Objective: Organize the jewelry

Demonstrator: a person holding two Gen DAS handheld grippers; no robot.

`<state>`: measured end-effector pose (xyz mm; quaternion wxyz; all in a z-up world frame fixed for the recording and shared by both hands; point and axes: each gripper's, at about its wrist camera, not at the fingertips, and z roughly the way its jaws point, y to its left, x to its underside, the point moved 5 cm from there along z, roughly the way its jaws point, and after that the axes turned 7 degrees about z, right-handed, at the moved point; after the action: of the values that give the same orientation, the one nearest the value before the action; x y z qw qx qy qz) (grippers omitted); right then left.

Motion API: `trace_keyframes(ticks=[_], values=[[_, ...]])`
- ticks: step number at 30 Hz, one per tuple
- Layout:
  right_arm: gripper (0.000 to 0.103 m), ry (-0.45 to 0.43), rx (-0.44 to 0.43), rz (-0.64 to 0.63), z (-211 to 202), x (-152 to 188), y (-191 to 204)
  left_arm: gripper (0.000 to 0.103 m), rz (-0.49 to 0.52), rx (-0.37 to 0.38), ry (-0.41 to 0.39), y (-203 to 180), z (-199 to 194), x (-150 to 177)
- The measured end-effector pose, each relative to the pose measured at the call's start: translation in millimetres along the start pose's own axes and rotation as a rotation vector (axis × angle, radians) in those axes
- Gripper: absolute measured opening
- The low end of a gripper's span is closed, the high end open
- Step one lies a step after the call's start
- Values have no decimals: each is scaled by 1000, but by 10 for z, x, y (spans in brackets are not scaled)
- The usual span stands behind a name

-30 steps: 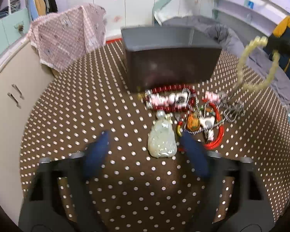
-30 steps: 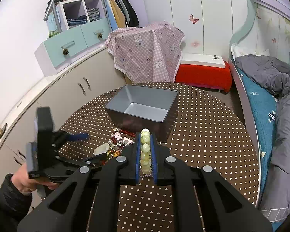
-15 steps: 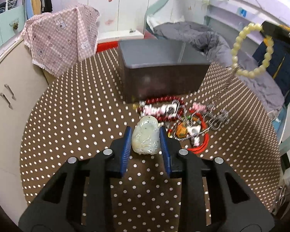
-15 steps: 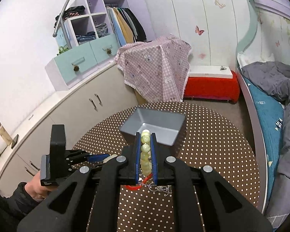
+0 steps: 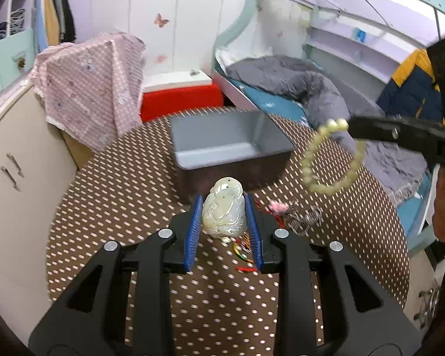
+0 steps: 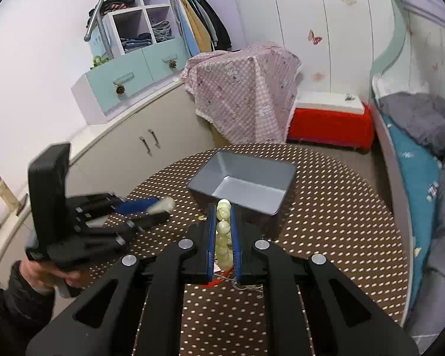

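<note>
My left gripper (image 5: 224, 204) is shut on a pale carved jade pendant (image 5: 224, 212), held above the dotted brown table (image 5: 109, 195). In the right wrist view the same left gripper (image 6: 158, 207) shows at the left with the pendant (image 6: 163, 205) at its tip. My right gripper (image 6: 222, 216) is shut on a pale green bead bracelet (image 6: 223, 231). In the left wrist view that bracelet (image 5: 332, 160) hangs as a loop to the right of the grey bin (image 5: 222, 145). A pile of mixed jewelry (image 5: 293, 216) lies on the table in front of the bin (image 6: 243, 185).
A pink checked cloth (image 5: 89, 86) drapes over something beyond the table. A red box with a white lid (image 6: 329, 118) stands behind it. A bed with grey bedding (image 5: 311, 89) runs along the right. Beige cabinets (image 6: 139, 145) line the left. A hand (image 6: 41, 270) holds the left gripper.
The left gripper closed on the jade pendant and lifted it off the table toward the bin. The right gripper stayed shut on the bead bracelet, which now hangs beside the bin.
</note>
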<state>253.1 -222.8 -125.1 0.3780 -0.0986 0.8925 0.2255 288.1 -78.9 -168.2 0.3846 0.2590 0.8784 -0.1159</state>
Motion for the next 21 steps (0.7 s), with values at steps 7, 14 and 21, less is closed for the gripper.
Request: trace_keyframes(ticks=[7,14,21], values=[[8,18,-6,-15,17,-9,58,86,39,-72,67,-117,253,282],[8,-7,-32,-44,-90,-101,196,86,131,36,18,-404,380,152],[8,-12,-41,-50,-99,-135,226,26,79,220,-19,-528,464,24]])
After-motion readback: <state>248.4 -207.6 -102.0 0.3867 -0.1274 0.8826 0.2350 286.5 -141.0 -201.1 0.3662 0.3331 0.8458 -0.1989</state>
